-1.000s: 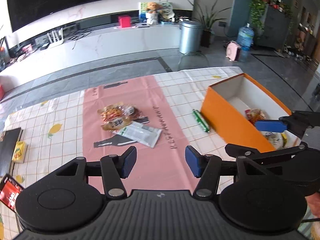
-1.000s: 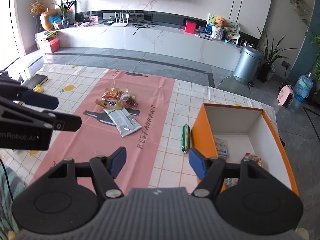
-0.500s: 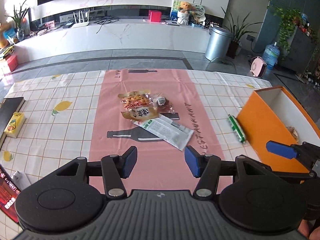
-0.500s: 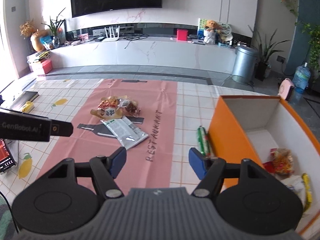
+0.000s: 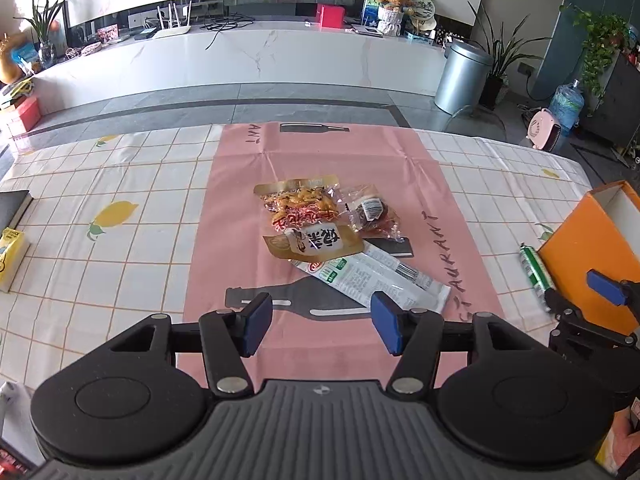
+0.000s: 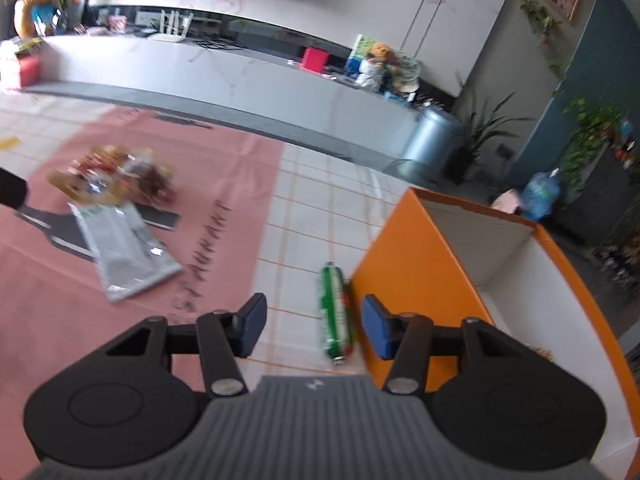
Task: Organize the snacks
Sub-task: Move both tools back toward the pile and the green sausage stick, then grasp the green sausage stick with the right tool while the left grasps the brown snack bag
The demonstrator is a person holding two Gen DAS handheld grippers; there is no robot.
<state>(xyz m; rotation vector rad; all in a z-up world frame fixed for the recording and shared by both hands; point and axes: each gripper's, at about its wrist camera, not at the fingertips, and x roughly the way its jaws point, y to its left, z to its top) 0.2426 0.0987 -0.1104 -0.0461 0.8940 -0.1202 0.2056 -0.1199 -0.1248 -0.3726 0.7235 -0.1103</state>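
The right tongs [image 6: 310, 330] have dropped toward the tabletop [image 5: 120, 248] since a second ago, when they hovered higher with the whole orange box [image 6: 412, 272] in sight. Now they sit low beside the box's near wall, and the green sausage stick [image 6: 336, 312] lies between their blue pads. The jaws are closing, but the pads have not reached the wrapper; a gap shows on both sides, so nothing is pinched yet. The right wrist view is smeared by motion, so how close the pads ride to the tabletop is hard to say.

The left tongs [image 5: 320, 324] have also come down and forward, and stand spread with nothing between them. Farther from the box than the stick, on the pink runner [image 5: 320, 160], sits the remaining pile: a white flat packet [image 5: 372, 280] nearest the left tongs, a yellow-and-red snack bag [image 5: 304, 216] partly on top of it, and a small clear pack of dark pieces [image 5: 372, 216] on the pile's box-facing side.

Judging by this, the stick is the item in hand for the next pick, with a short lift over the wall into the box. The pile looks like the left side's work afterwards.
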